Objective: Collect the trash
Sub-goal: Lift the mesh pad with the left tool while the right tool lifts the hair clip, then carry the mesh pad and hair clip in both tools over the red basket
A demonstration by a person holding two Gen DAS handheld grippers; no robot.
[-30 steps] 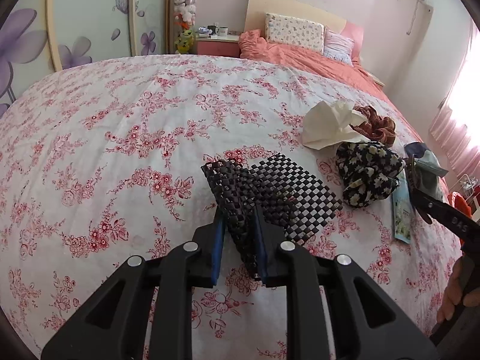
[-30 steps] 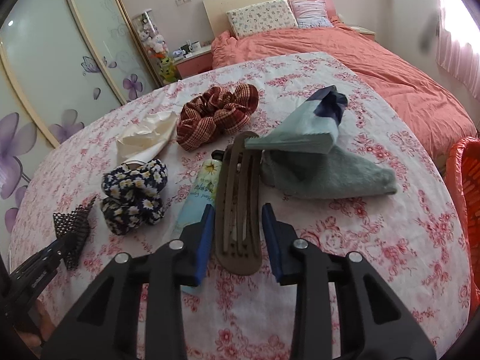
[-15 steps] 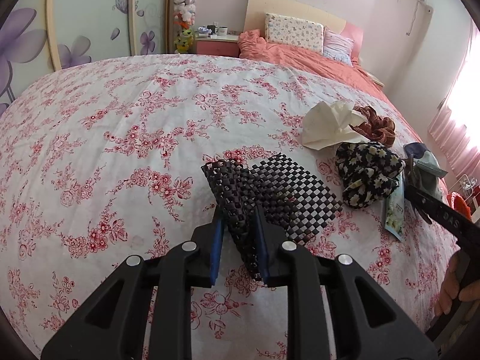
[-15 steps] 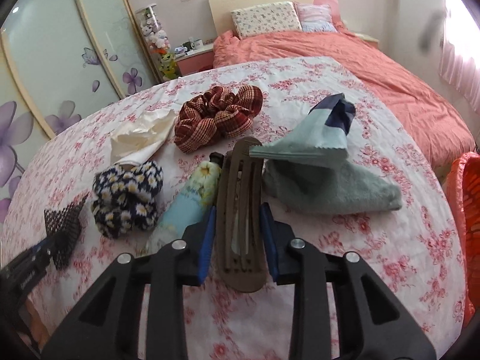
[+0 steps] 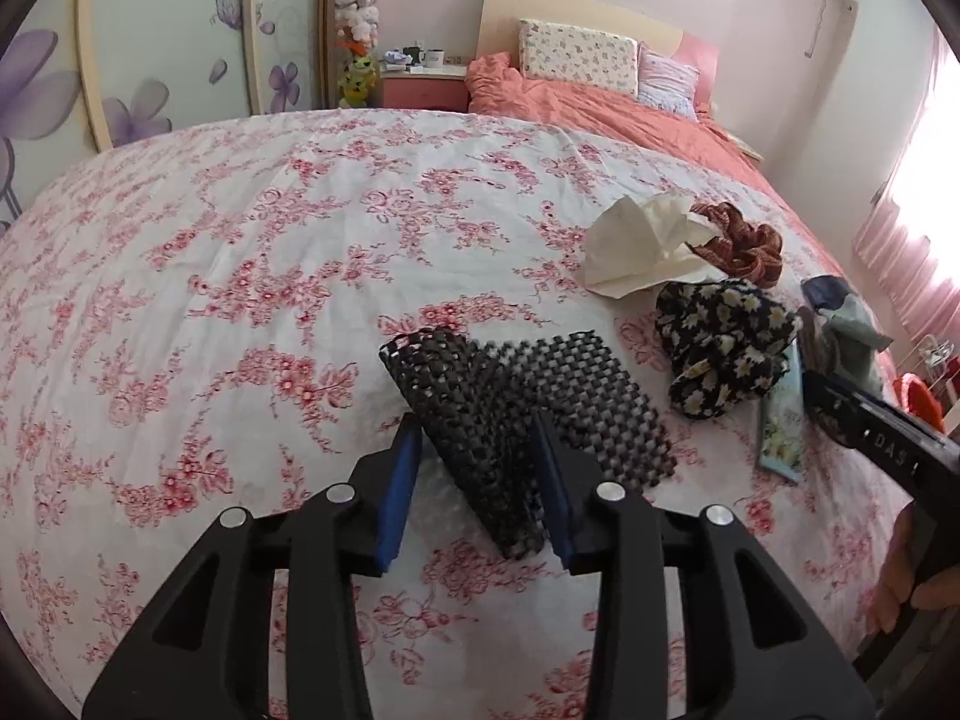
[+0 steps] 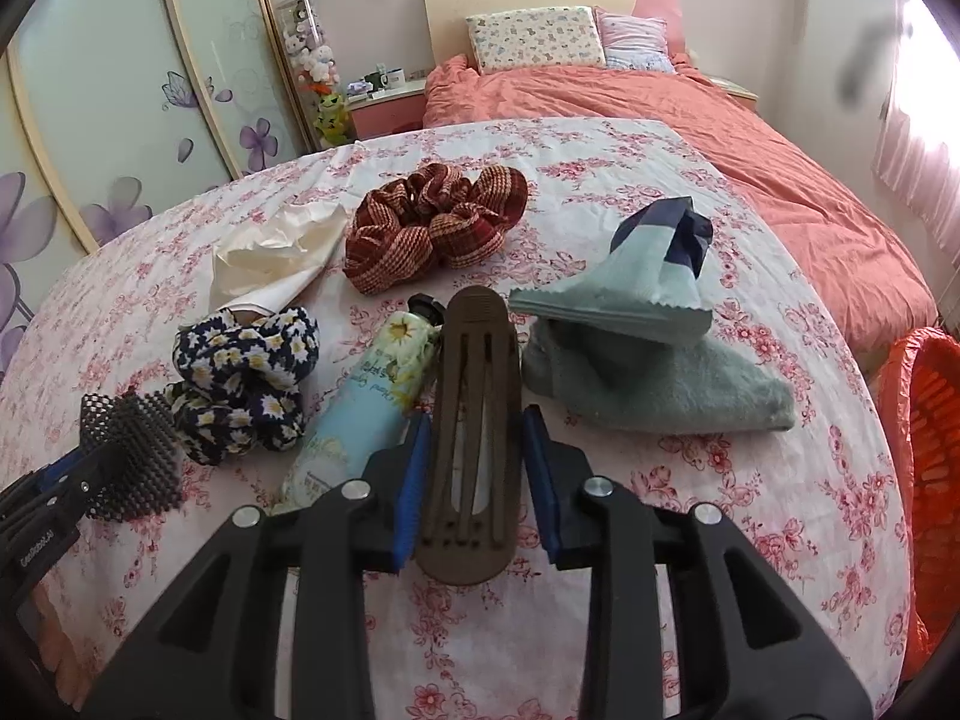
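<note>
Left gripper [image 5: 477, 483] is spread wide around the folded black mesh mat [image 5: 522, 408] lying on the floral bedsheet [image 5: 240, 276], pads clear of it. Right gripper [image 6: 474, 480] brackets the brown slotted hair clip [image 6: 474, 438] without pinching. Beside it lie a blue tube [image 6: 366, 402], daisy scrunchie [image 6: 240, 372], crumpled tissue [image 6: 276, 264], plaid scrunchie [image 6: 432, 225] and teal towel [image 6: 648, 384]; orange basket [image 6: 924, 480] at right.

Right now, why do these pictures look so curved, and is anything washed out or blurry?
Both views are fisheye: the flowered bedspread bulges and the corners go black. In the left wrist view, window light washes out the pink curtain at right, and the black mesh mat looks slightly smeared. In the right wrist view, the same glare sits top right, with a blurry dark smudge there.
</note>
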